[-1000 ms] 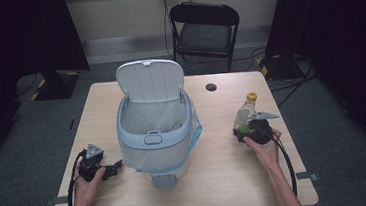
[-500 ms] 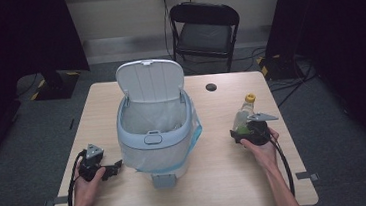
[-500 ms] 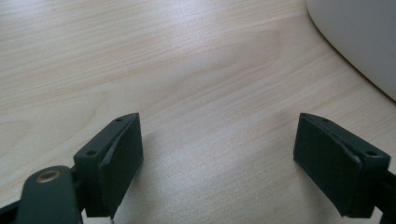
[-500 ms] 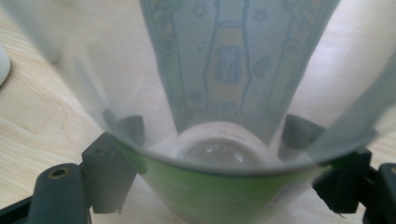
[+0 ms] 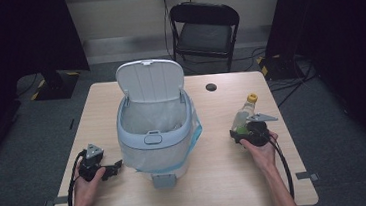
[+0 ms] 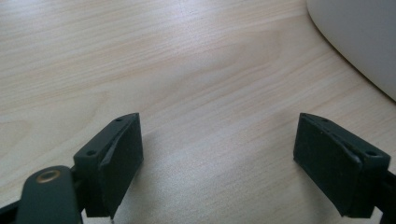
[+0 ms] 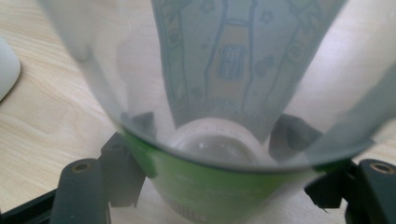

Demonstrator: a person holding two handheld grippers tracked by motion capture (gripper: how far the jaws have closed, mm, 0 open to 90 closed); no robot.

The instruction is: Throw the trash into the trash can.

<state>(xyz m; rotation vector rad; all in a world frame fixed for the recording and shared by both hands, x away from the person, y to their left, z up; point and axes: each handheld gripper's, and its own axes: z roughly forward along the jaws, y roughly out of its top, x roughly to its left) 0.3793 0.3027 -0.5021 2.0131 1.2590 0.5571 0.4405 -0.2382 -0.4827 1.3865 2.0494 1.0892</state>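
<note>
High view: a person seated at the near edge of a wooden worktop (image 5: 218, 180) grips a plastic bottle (image 5: 244, 118) with the right tool (image 5: 246, 127) at the right side, while a white lidded bin (image 5: 156, 133) stands in the middle with its lid raised and a clear liner inside. The bottle, yellow-capped with a green band low on its body, lies tilted with its cap pointing far, well apart from the bin, so the work of binning it appears barely begun: the pick-up looks made or nearly made, and the carry and drop into the open bin remain. Right gripper view puts the bottle's clear body (image 7: 219, 93) between the black jaws, which stand partly closed against its sides and appear to clamp it. Left tool (image 5: 111, 169) rests low on the worktop near the bin's left side; left gripper view shows its jaws spread wide over bare wood (image 6: 187, 84), holding nothing, the bin's white wall (image 6: 359, 37) at the far right.
</note>
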